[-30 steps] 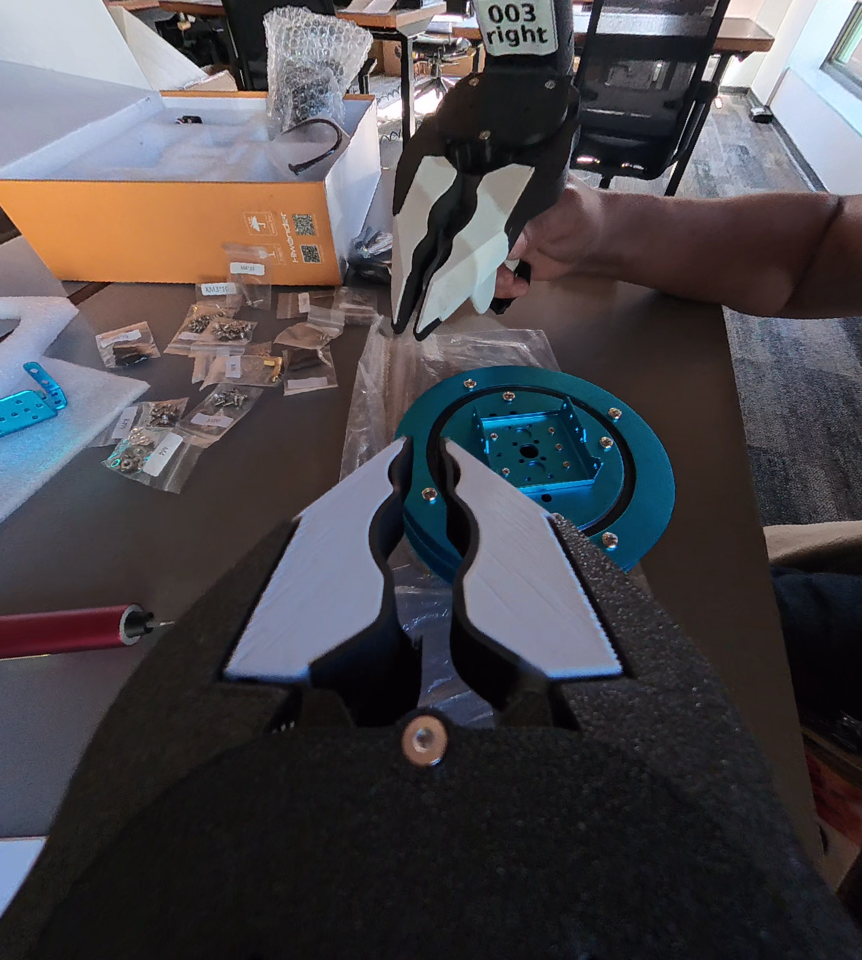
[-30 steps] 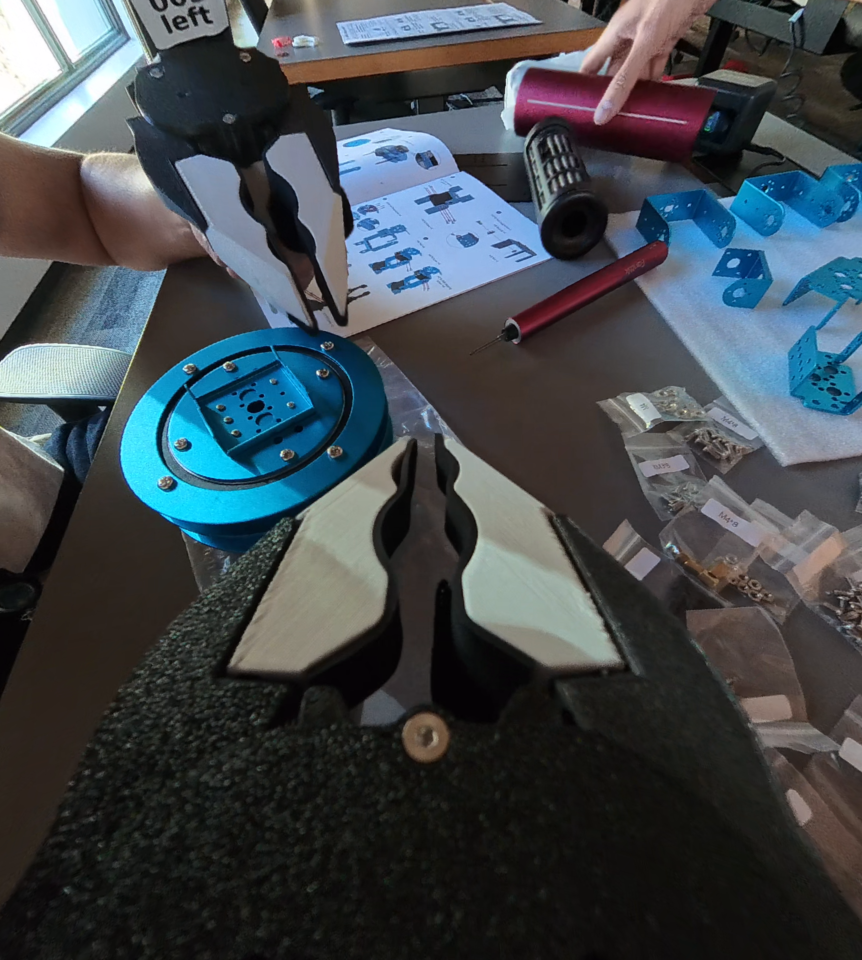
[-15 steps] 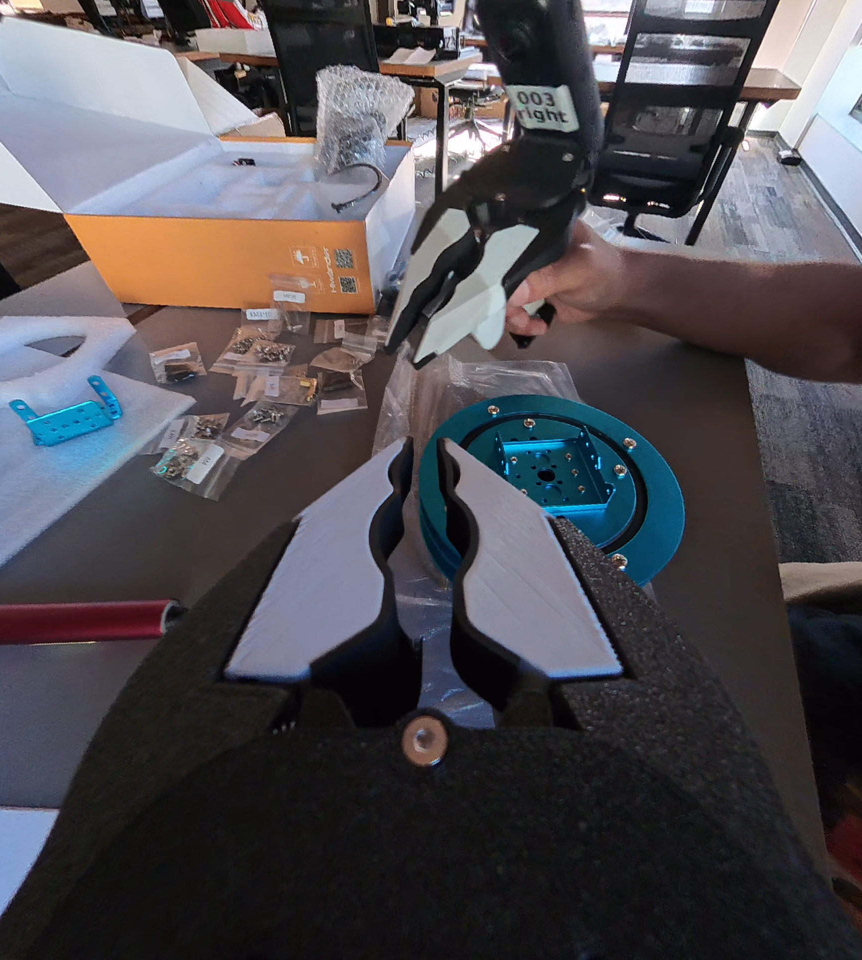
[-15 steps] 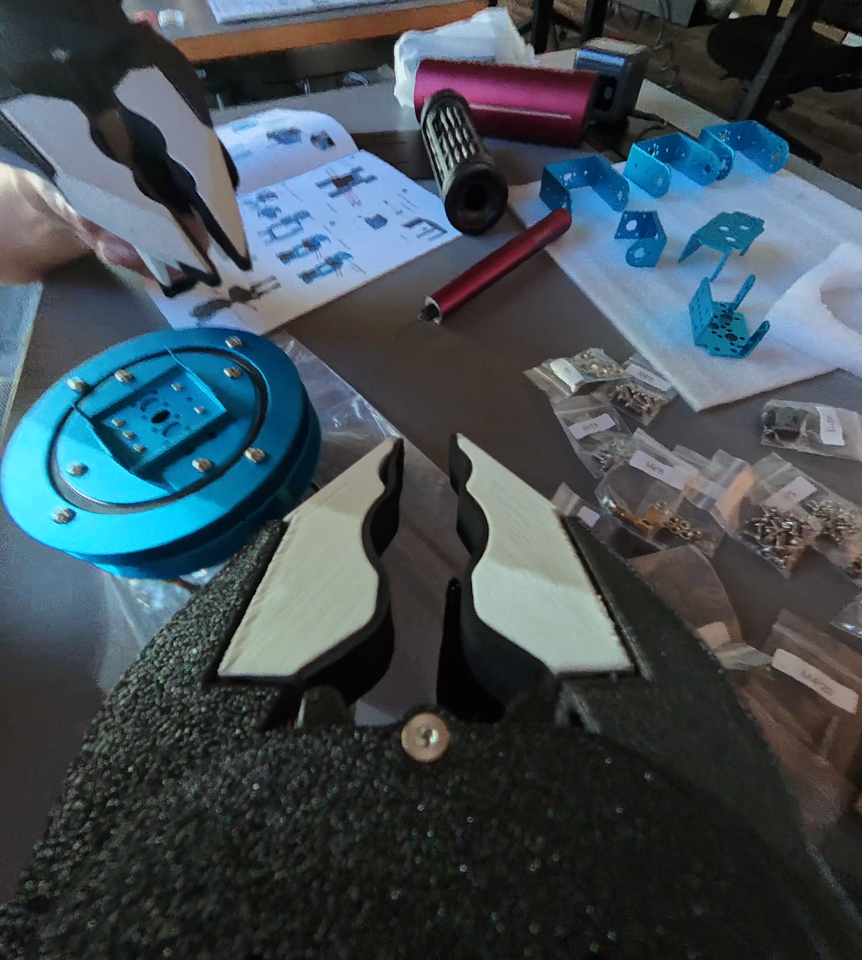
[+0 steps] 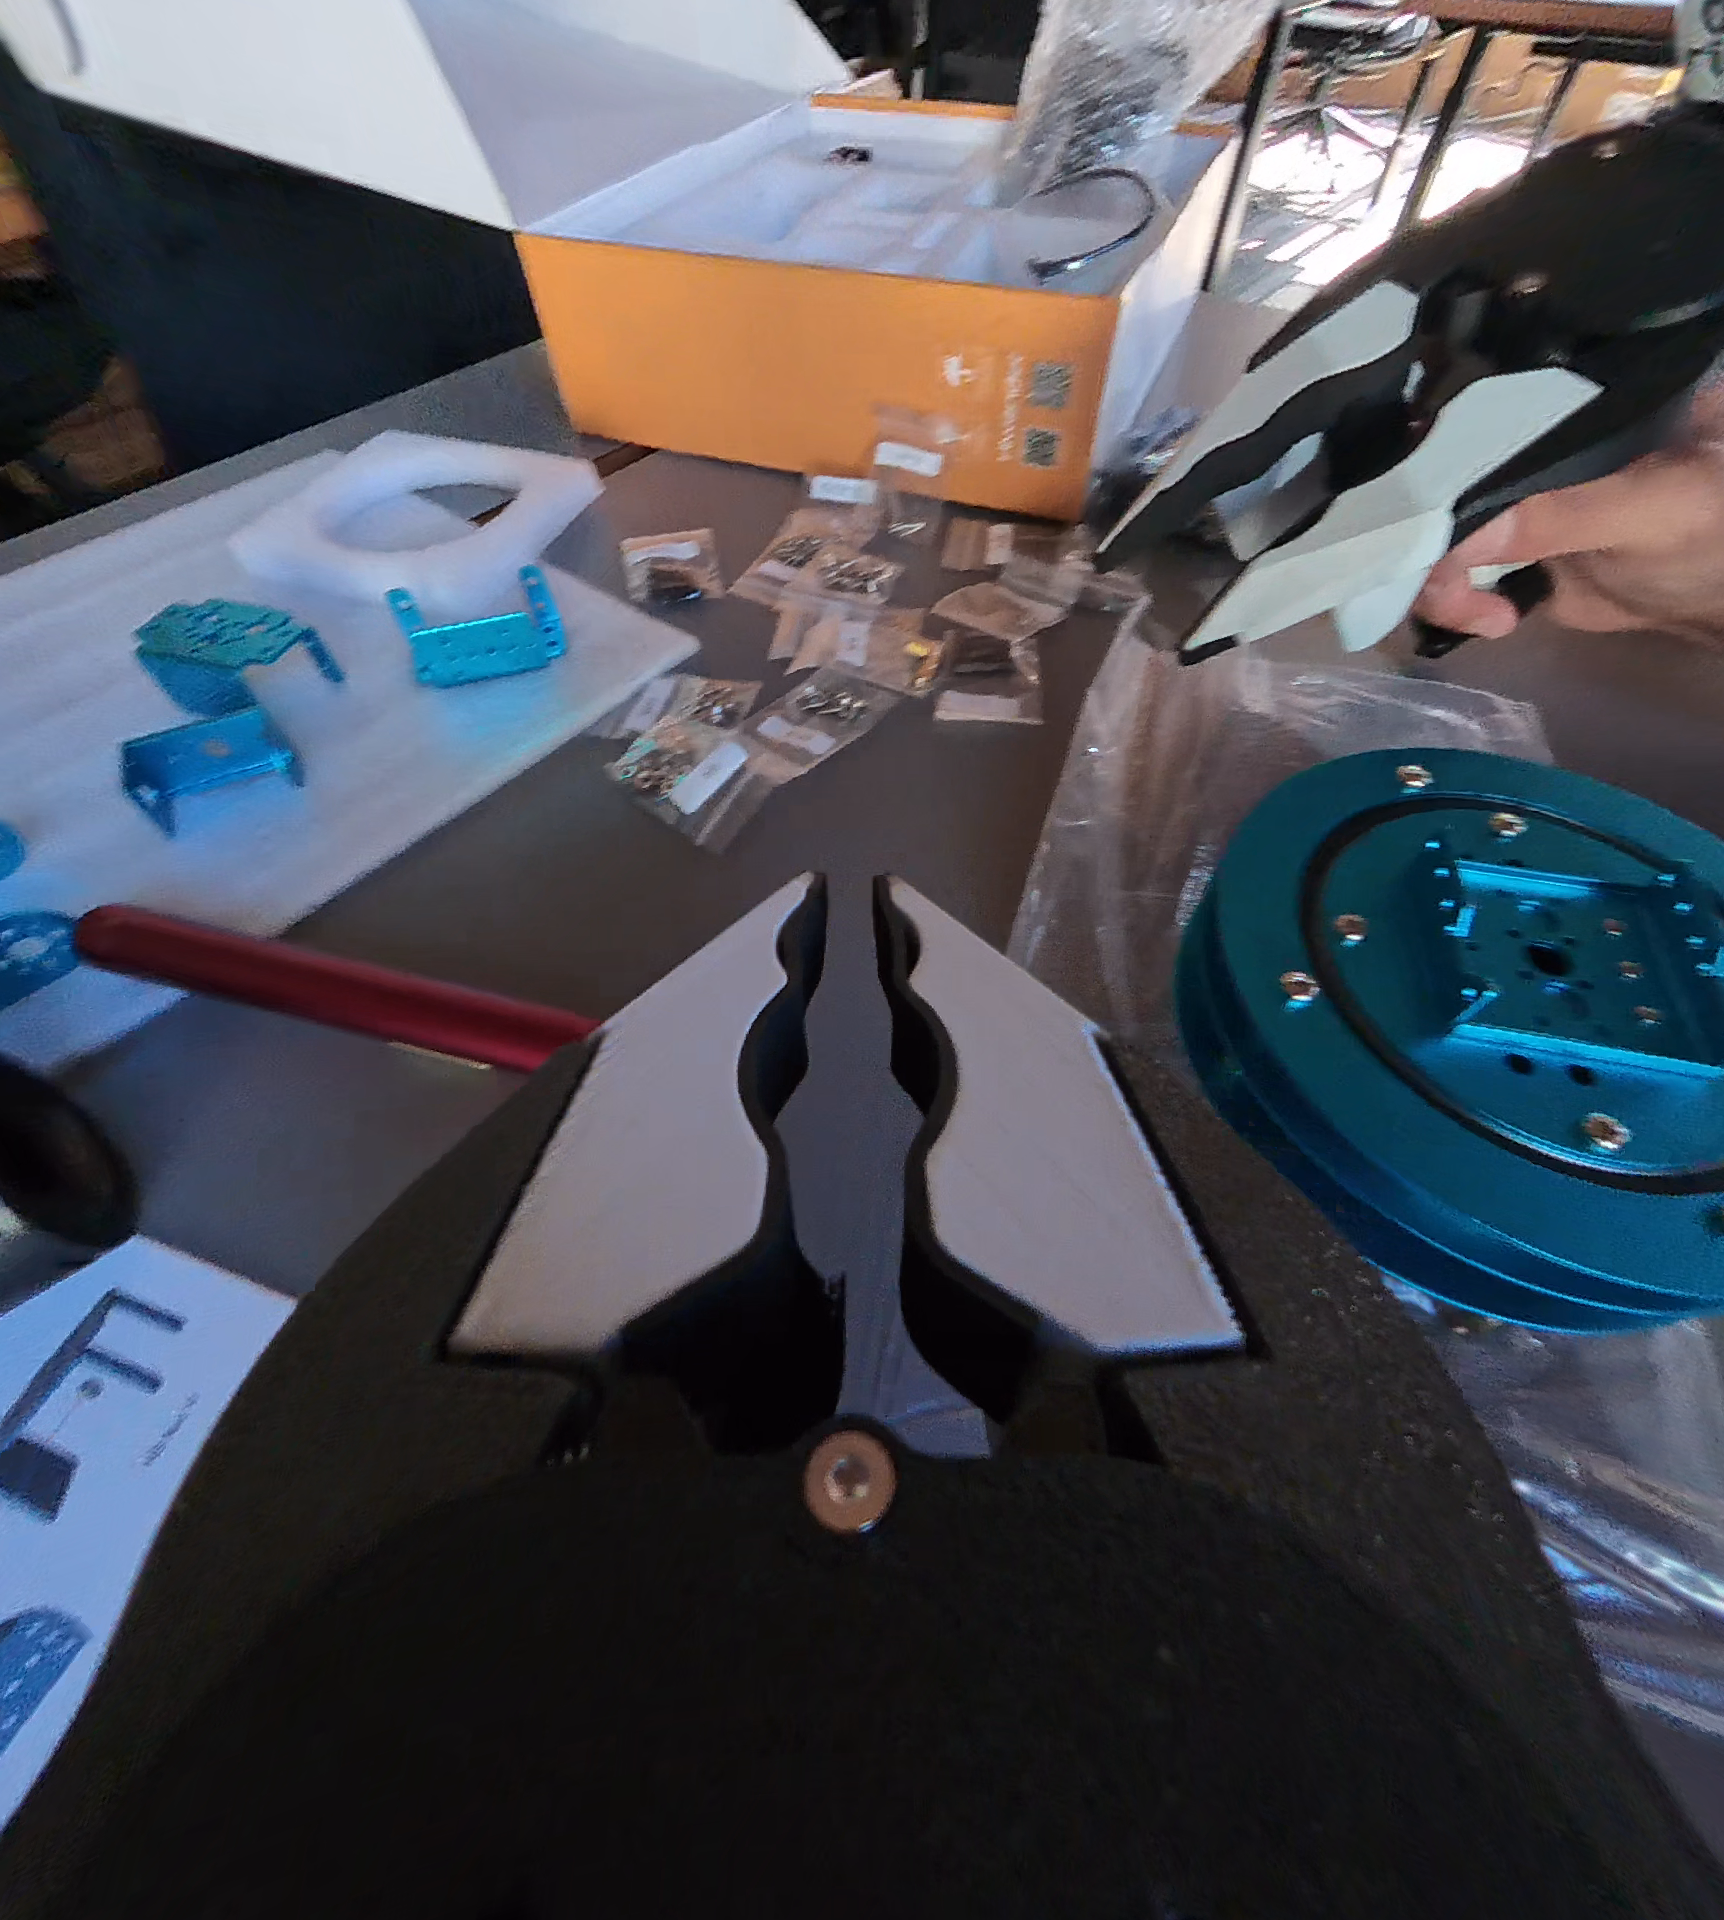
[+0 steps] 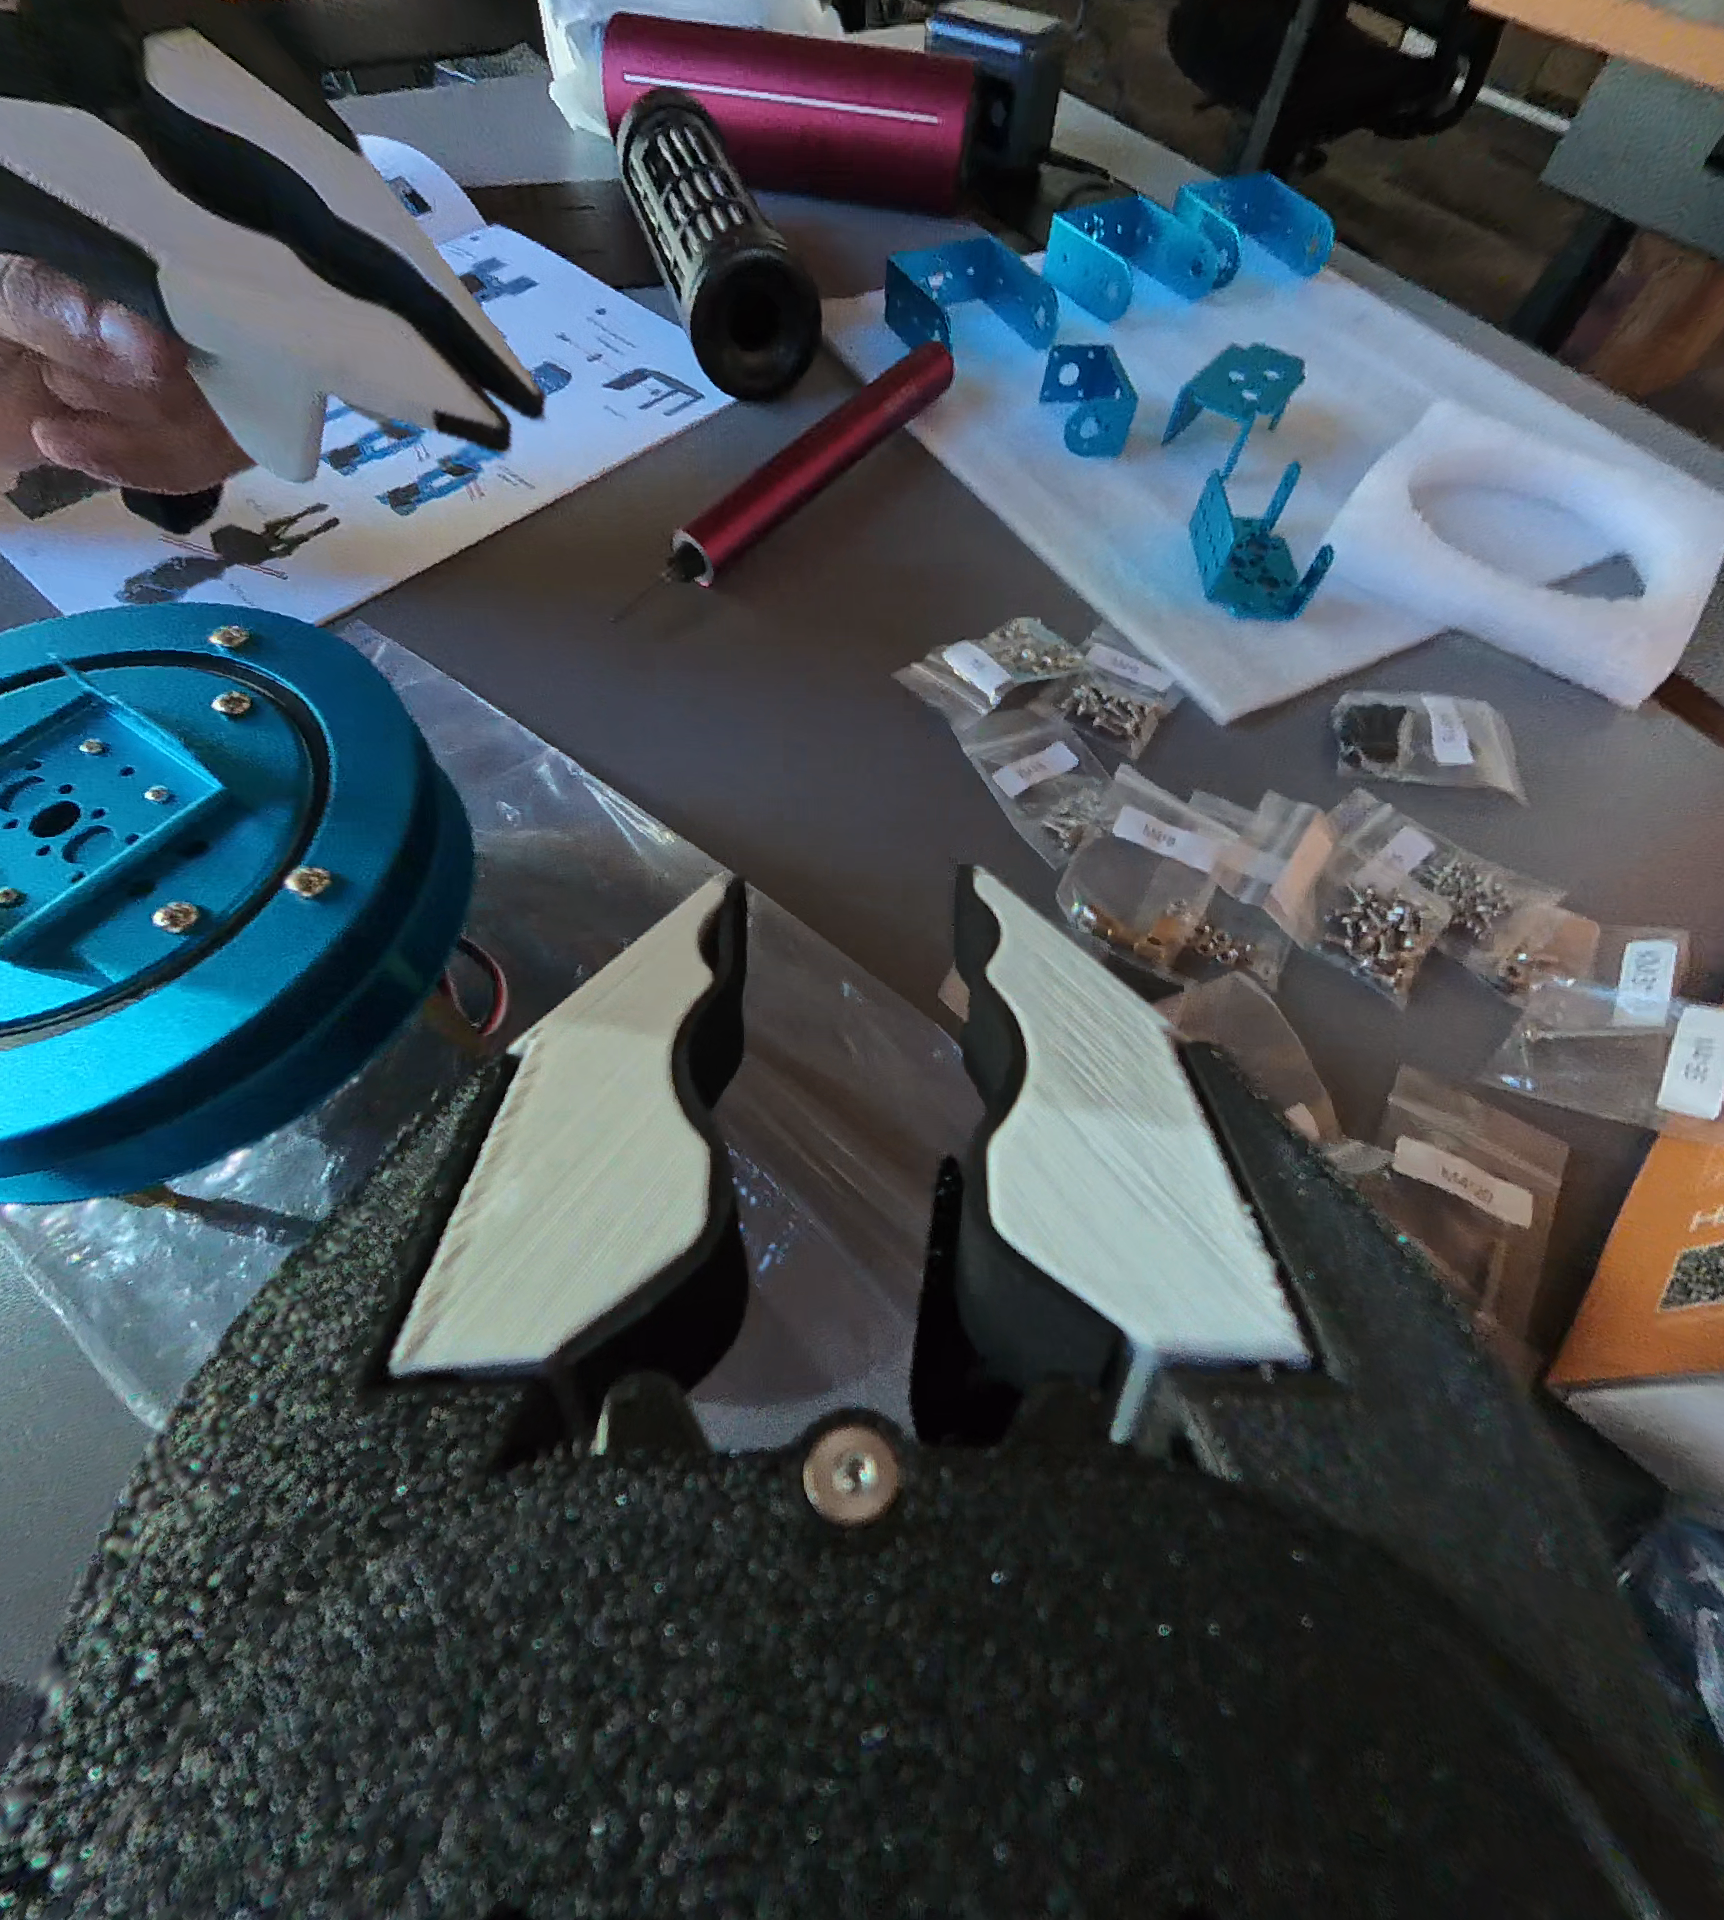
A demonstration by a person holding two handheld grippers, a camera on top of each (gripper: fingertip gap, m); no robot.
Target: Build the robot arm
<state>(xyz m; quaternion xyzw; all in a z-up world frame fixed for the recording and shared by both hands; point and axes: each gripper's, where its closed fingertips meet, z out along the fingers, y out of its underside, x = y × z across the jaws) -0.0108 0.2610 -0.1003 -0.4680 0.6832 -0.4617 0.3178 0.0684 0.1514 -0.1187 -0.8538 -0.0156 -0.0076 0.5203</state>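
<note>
A blue round metal base [image 5: 1523, 1039] with a square centre plate lies on a clear plastic bag [image 5: 1253, 748]; it also shows in the right wrist view [image 6: 110, 883]. My left gripper [image 5: 847, 883] is shut and empty, over bare table to the left of the base, next to a red screwdriver [image 5: 318, 982]. My right gripper [image 6: 850, 878] is open and empty, above the bag's edge [image 6: 577, 831] between the base and several small bags of screws [image 6: 1253, 862]. Each gripper shows in the other view: the right one [image 5: 1154, 597], the left one [image 6: 510, 416].
An orange open box [image 5: 816, 364] stands at the back. Blue brackets [image 6: 1242, 551] lie on white foam [image 6: 1097, 499]. A printed booklet [image 6: 370, 499], a black cylinder [image 6: 723, 260] and a red case [image 6: 785, 114] lie beyond the screwdriver [image 6: 816, 457]. The grippers' ends are close to 15 cm from one another. About 15 cm separates my left fingertips from the red screwdriver [image 5: 318, 982].
My right gripper has opened and swung right toward the screw bags. My left gripper has turned left, so the blue base now sits to its right.
</note>
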